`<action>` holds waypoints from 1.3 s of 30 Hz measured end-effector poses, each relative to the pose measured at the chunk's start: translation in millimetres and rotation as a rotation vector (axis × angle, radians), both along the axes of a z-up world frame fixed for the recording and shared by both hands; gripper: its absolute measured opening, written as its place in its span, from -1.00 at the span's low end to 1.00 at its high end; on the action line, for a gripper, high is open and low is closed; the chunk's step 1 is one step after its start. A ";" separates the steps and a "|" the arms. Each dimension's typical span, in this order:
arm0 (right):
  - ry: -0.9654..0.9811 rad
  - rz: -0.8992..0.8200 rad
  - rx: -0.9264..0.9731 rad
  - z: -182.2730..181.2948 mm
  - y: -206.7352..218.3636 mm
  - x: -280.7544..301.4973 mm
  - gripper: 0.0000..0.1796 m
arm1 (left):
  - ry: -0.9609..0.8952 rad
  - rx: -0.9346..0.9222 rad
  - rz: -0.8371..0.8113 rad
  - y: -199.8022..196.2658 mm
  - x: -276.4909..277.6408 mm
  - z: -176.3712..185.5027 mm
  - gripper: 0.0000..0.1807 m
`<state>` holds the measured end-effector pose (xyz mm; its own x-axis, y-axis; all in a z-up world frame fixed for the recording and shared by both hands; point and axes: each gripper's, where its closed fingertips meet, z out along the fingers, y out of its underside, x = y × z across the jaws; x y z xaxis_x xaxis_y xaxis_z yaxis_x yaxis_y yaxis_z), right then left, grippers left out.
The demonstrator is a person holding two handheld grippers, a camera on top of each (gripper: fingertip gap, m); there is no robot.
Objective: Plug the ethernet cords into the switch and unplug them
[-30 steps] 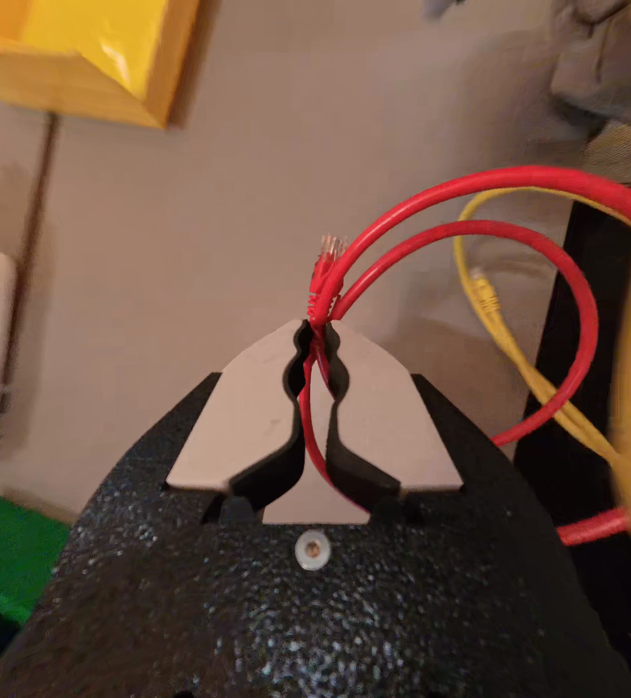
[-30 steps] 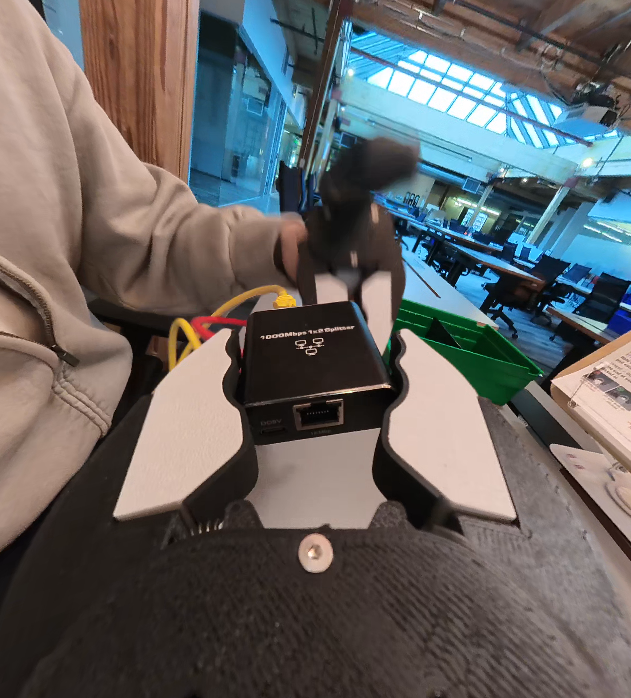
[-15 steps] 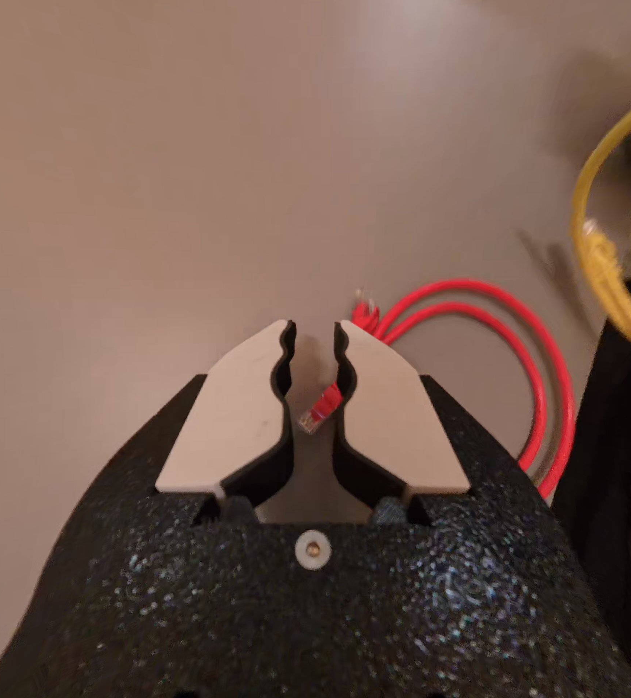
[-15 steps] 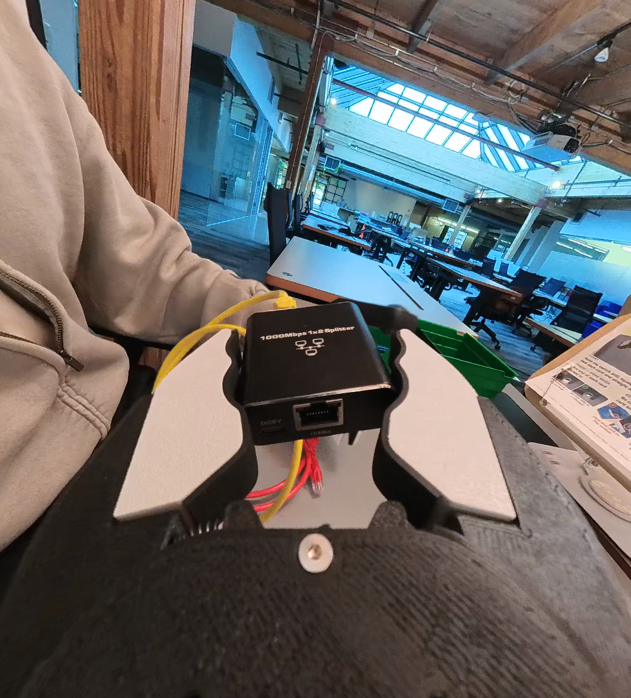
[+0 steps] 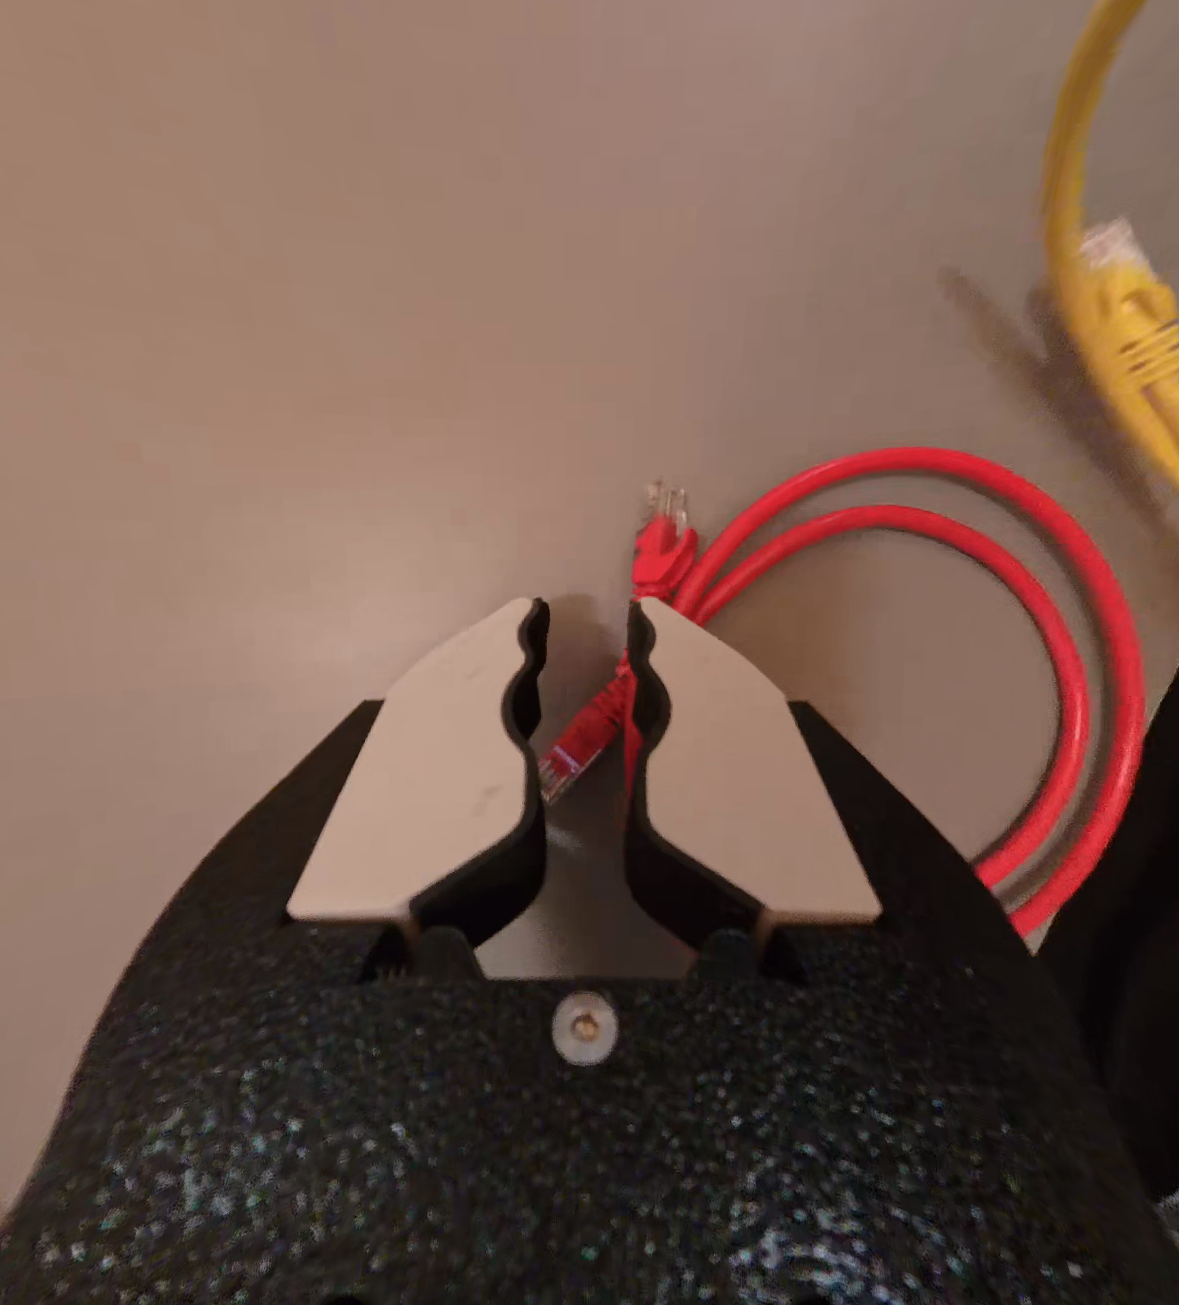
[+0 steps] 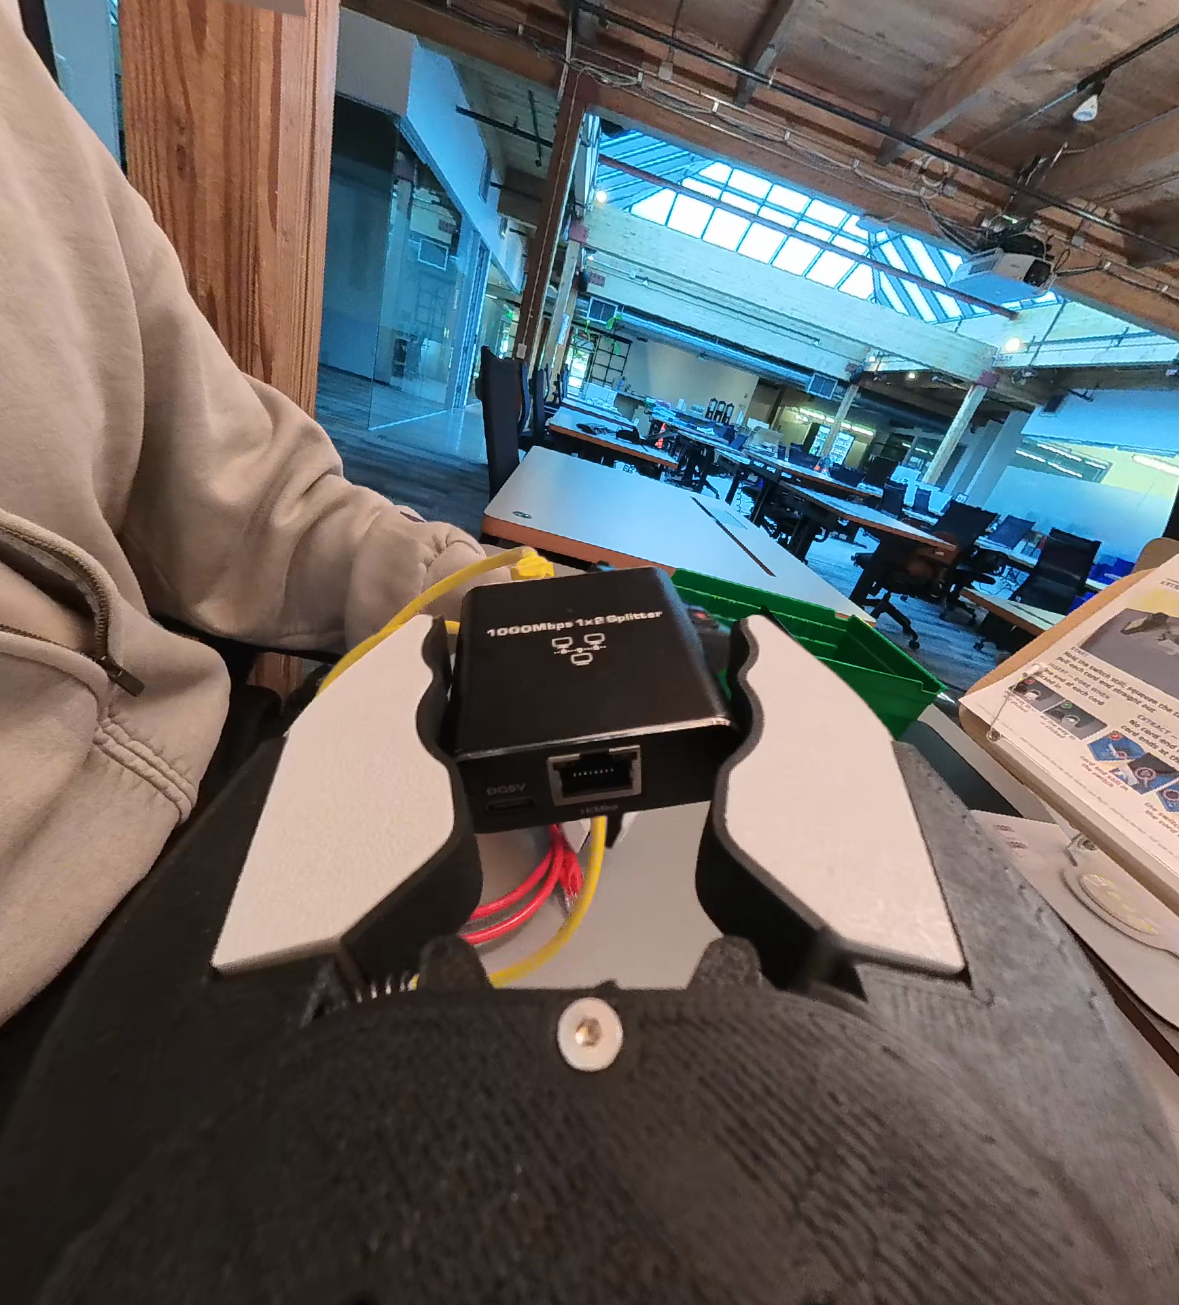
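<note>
My left gripper points down at the beige tabletop, fingers a narrow gap apart, gripping nothing. The red ethernet cord lies coiled on the table just right of it; one plug sits loose in the gap between my fingers, the other plug just past the right fingertip. The yellow ethernet cord hangs at the right edge, its plug free. My right gripper is clamped on the black switch, the empty port facing the camera. Red and yellow cords show below the switch. Green bin behind it, instruction sheet at right, my beige sleeve at left.
</note>
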<state>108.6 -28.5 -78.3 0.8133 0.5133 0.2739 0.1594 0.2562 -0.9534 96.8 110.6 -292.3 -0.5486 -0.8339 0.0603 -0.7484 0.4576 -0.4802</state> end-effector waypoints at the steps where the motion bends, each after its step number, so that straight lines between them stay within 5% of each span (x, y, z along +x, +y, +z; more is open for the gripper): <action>1: 0.002 0.001 -0.001 0.0 -1.3 0.2 -0.14 | 0.000 0.001 -0.010 -2.2 0.0 -1.2 -0.82; 39: 0.022 -0.002 -0.005 -1.6 -6.6 9.7 -0.15 | -0.011 0.029 -0.027 -12.2 -6.4 4.3 -0.73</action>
